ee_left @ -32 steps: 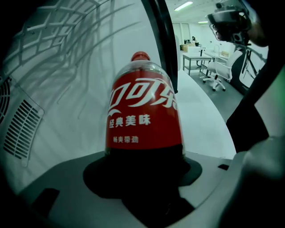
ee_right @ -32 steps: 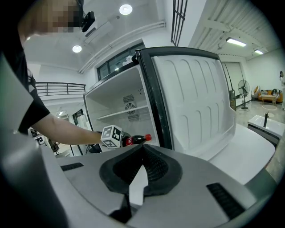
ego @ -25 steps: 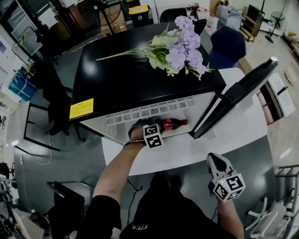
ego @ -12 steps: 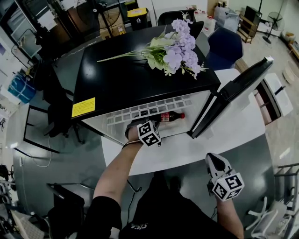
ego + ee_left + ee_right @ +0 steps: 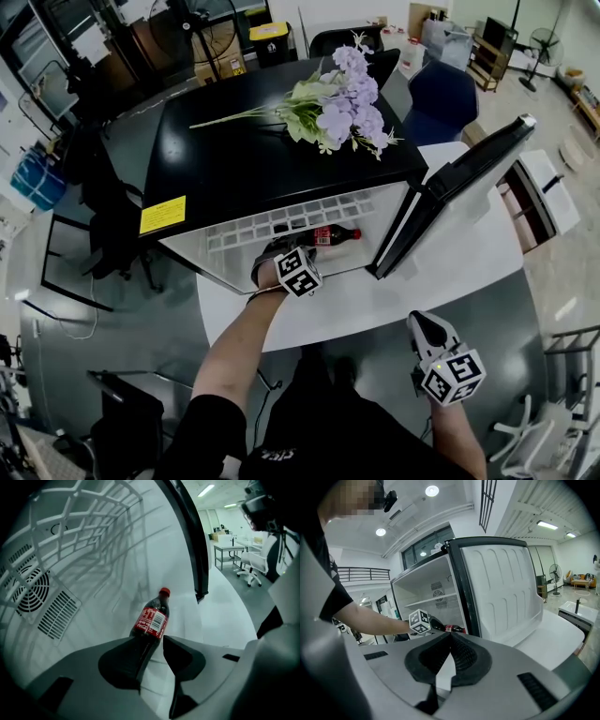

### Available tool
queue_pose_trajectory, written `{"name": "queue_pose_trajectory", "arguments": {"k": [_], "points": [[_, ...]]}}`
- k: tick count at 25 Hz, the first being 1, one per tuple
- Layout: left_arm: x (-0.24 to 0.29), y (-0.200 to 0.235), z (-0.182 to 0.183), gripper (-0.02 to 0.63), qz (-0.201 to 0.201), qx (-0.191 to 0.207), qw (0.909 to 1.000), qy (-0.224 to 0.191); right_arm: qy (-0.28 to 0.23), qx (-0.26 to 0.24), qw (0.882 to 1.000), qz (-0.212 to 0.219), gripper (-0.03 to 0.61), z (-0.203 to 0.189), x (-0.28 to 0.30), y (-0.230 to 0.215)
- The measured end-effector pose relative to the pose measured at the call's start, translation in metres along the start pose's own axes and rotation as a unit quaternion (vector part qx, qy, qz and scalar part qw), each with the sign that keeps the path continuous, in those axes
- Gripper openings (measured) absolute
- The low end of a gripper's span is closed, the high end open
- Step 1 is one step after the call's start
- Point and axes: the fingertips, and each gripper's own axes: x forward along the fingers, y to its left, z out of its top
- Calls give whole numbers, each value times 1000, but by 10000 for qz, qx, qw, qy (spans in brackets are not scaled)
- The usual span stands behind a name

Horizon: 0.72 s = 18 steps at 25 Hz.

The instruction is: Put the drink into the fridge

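Left gripper view only, fan grille [image 5: 29,590], jaws closing astride bottle [image 5: 152,618], right jaws together

Grey polished floor [image 5: 56,356], a blue chair [image 5: 450,94] beyond, white office tables [image 5: 228,550], strip ceiling lights [image 5: 206,490] overhead.

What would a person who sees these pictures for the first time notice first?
First, the bunch of purple flowers lying on the black top of the small fridge. Then the cola bottle with its red cap, lying on its side inside the fridge, whose door stands open, its base between the closing jaws of the left gripper.
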Motion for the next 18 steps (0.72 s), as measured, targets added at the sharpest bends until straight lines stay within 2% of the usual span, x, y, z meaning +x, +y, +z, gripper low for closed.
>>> {"name": "queue_pose_trajectory", "arguments": {"k": [4, 10, 14, 18], "points": [[-30, -1, 14, 146, 95, -912, 9944, -516, -19, 2, 10000, 17, 14, 2, -10, 1], [-109, -10, 17, 118, 417, -1950, 9734, -1130, -247, -198, 9990, 303, 14, 23, -9, 6], [-170, -10, 14, 100, 771, -2442, 9547, -1515, -273, -416, 9960, 747, 14, 36, 4, 28], [-225, -4, 13, 87, 1090, -2659, 9386, -1910, -332, -672, 9915, 1068, 13, 55, 17, 57]]}}
